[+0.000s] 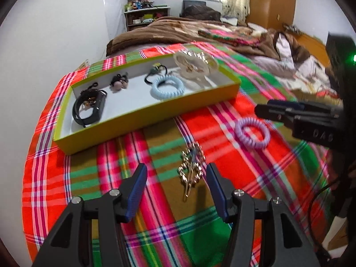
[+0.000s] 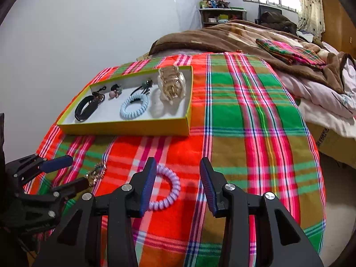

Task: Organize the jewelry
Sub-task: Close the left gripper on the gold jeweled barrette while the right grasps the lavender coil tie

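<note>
A yellow-green tray (image 1: pixel 155 109) (image 2: pixel 124 129) lies on the plaid cloth. It holds a black band (image 1: pixel 87 109), a pink-bead tie (image 1: pixel 120 82), a blue coil hair tie (image 1: pixel 168 86) (image 2: pixel 134 106) and a clear claw clip (image 1: pixel 193 65) (image 2: pixel 171 84). A gold chain hair clip (image 1: pixel 191 169) (image 2: pixel 96 173) lies on the cloth between the open fingers of my left gripper (image 1: pixel 176 178). A purple coil hair tie (image 1: pixel 252 133) (image 2: pixel 165 189) lies beside the left finger of my open right gripper (image 2: pixel 176 178), which also shows in the left wrist view (image 1: pixel 289 113).
The plaid cloth (image 2: pixel 244 111) covers the near part of a bed. A brown blanket (image 2: pixel 222 37) and white bedding (image 2: pixel 322 98) lie behind. A white wall (image 2: pixel 66 44) is at the left, a shelf (image 2: pixel 222 15) at the back.
</note>
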`<state>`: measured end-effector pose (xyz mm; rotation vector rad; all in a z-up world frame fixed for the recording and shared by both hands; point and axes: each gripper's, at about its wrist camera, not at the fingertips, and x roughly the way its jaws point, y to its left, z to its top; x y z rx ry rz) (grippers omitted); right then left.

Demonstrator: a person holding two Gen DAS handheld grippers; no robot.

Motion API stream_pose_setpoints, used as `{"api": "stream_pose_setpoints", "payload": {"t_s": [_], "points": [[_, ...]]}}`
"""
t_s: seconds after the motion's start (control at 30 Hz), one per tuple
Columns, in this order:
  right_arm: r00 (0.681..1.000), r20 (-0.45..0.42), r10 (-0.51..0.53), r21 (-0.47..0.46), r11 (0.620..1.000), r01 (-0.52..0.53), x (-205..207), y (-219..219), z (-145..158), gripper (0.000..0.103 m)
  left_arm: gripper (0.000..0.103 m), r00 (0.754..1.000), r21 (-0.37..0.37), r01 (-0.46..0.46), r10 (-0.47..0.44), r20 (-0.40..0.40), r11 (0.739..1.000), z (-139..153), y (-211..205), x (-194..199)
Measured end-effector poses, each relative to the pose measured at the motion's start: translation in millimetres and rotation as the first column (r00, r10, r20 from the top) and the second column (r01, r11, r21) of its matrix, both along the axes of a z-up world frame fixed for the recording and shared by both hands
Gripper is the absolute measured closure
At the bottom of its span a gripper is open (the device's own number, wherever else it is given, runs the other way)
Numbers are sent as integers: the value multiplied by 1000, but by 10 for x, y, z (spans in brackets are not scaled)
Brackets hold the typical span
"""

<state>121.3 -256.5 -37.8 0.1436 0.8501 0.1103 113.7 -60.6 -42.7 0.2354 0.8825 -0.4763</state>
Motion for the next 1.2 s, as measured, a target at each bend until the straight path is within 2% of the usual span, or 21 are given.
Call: {"api": "stream_pose_setpoints", "payload": {"t_s": [0.37,0.43,0.47,0.57,0.67,0.9,1.1,1.2], "points": [[1000,-3,-11,7,1000,11,-56,-46,-29,62,46,999,96,31,-35,40,995,-55,-196,-46],[1000,-5,-13,7,1000,13,-58,-48,-37,62,51,998,93,40,-44,43,995,-57,-196,-43],[1000,-6,-12,7,1000,12,-58,-49,-39,62,54,998,83,50,-53,37,995,-55,-195,-42],[1000,-9,-11,7,1000,11,-58,-44,-51,62,74,997,61,69,-71,24,996,-57,-197,-35],[1000,-13,-18,8,1000,18,-59,-54,-64,62,76,997,42,71,-72,17,997,-57,-188,-26],[1000,-22,-22,10,1000,22,-64,-62,-94,62,77,999,-79,22,-25,-39,997,-41,8,55],[999,-28,-28,3,1000,28,-65,-64,-110,62,77,993,-203,-49,27,-111,978,-62,230,144],[999,-34,-31,-13,999,30,-64,-53,-117,62,77,993,-207,-75,53,-109,975,-71,288,158]]}}
